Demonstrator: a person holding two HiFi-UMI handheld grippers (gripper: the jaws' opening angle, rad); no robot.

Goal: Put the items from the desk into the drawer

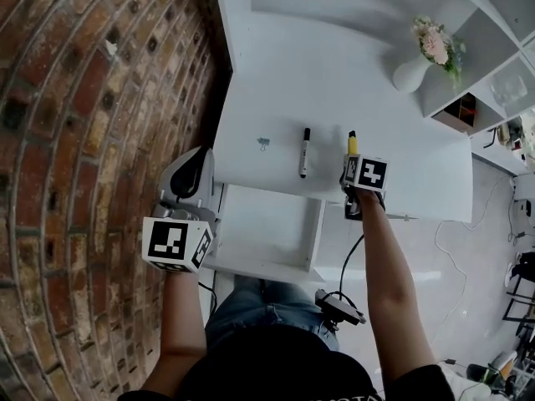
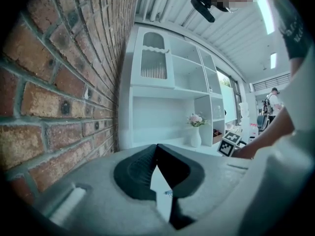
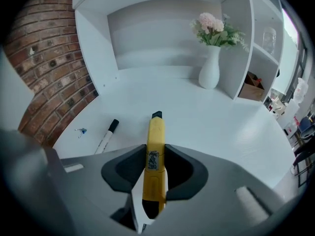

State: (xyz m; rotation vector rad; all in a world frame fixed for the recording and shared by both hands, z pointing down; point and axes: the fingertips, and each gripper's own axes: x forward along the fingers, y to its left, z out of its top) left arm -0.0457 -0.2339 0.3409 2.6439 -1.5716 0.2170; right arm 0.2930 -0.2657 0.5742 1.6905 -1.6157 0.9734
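White desk (image 1: 418, 182) is standing against one brick wall (image 1: 84, 140).
- One open drawer (image 1: 267, 232), nearest.
- One left gripper (image 2: 157, 154) is hovering alongside, jaws together, empty.
- One right gripper (image 3: 155, 163) is clamping one yellow knife (image 3: 156, 132) at the desk's front.
- Beyond: one marker (image 1: 304, 153), one clip (image 1: 263, 144), one vase (image 1: 411, 75).

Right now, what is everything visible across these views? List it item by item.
desk: 1, white, against the brick wall
drawer: 1, white, open under the desk's front edge
utility knife: 1, yellow, at the desk's front edge
marker: 1, white with black cap, on the desk left of the knife
small clip: 1, bluish, on the desk left of the marker
vase of flowers: 1, white vase with pink blooms, back of the desk
shelf unit: 1, white, beside the vase
brick wall: 1, red-brown, left of the desk
left hand-held gripper: 1, grey, jaws together, empty, beside the drawer
right hand-held gripper: 1, grey, closed on the utility knife
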